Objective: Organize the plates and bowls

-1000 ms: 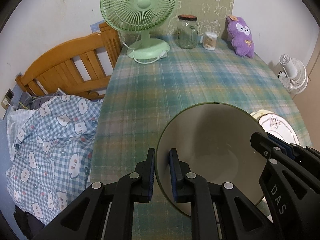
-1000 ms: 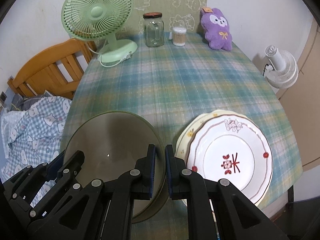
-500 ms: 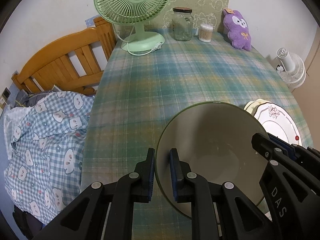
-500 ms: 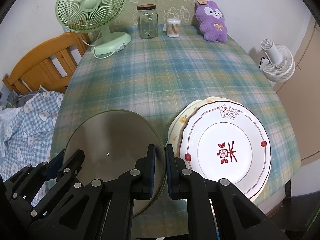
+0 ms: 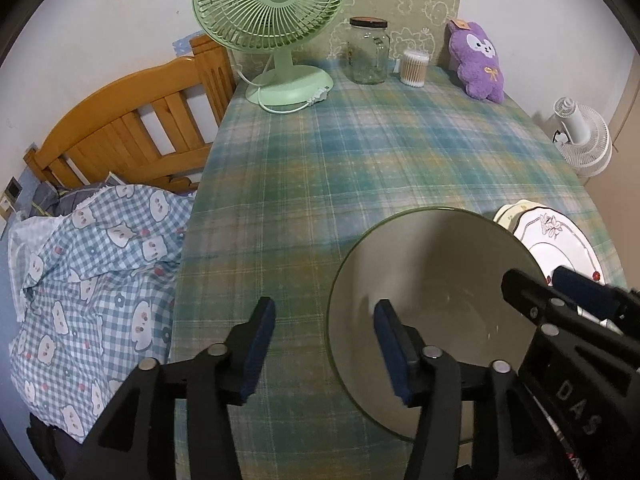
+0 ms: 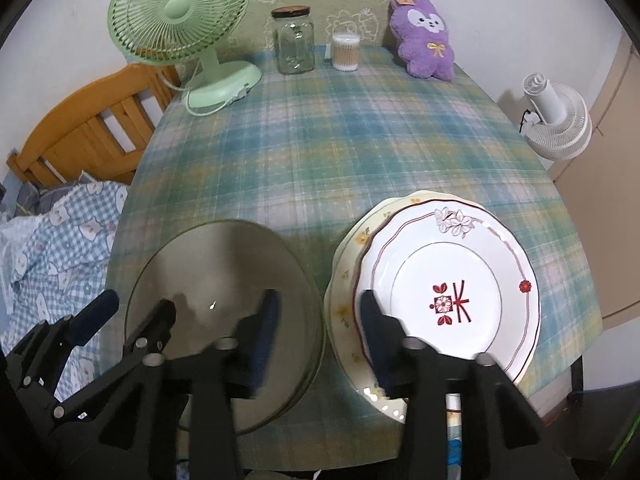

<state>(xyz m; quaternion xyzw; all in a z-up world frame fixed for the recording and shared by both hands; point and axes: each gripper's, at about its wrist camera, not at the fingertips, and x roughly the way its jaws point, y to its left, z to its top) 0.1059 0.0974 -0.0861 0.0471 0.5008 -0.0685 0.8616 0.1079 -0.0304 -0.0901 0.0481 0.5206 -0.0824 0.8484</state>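
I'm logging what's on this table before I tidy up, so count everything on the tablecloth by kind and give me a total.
Bowls: 1, the green-rimmed bowl
Plates: 2, the white plate stacked on the cream plate
Desk fans: 1, the green fan
Glass jars: 1, the jar
Cotton swab tubs: 1, the swab tub
Plush toys: 1, the purple plush
Total: 7

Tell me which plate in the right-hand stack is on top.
The white plate with the red centre motif; the cream yellow-flowered plate shows only beneath its left edge.
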